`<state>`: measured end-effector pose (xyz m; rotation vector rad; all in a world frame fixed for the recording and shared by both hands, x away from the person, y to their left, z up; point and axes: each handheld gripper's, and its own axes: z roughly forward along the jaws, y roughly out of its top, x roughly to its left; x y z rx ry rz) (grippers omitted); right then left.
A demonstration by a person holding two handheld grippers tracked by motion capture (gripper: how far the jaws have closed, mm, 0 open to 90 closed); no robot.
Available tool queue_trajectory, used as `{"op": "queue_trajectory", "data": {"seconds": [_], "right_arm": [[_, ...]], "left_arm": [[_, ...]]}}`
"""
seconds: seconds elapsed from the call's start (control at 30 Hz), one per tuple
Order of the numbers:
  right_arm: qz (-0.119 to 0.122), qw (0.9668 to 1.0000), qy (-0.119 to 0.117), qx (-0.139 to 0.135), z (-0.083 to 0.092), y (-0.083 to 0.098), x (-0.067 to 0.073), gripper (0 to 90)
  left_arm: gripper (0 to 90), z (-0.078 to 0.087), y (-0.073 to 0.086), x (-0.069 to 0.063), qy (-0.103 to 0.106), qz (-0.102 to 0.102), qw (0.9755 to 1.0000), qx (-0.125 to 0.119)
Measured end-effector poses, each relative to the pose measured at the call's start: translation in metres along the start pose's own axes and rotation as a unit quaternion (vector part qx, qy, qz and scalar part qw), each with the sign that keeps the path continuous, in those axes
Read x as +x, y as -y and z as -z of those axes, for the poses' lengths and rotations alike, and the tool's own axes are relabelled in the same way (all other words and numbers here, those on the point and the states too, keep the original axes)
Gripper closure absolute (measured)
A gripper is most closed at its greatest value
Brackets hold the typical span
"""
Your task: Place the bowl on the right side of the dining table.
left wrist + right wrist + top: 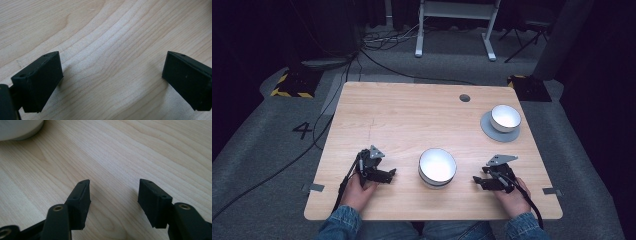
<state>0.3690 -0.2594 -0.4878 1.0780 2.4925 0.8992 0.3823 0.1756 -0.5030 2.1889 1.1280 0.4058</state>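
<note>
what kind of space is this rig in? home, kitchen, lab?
Most likely a lab or recording studio: a bare wooden table on grey carpet with a floor number "4", yellow-black hazard tape and loose cables behind.

Near bowl (17, 128) getting cut off by the top and left edges in the right gripper view, sleeves (339, 225) running off the bottom edge in the high view, white frame (457, 20) beyond the table (402, 115) being clipped at the top edge
</note>
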Motion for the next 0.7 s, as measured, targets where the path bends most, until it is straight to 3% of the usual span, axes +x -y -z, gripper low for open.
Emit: {"op": "queue_trajectory", "data": {"seconds": [0.2,0.3,0.7], "right_arm": [[0.006,0.9992,-0.001,-0.040,-0.004,0.008,0.000,31.9],[0.013,0.9971,-0.003,-0.075,-0.008,0.015,-0.002,24.3],[0.012,0.9978,-0.003,-0.066,-0.012,0.012,-0.003,14.6]], "left_arm": [[3.0,0.000,0.000,0.000,0.000,0.000,1.0000,0.000],[3.0,0.000,0.000,0.000,-0.001,0.000,1.0000,0.000],[3.0,0.000,0.000,0.000,-0.003,0.000,1.0000,0.000]]}}
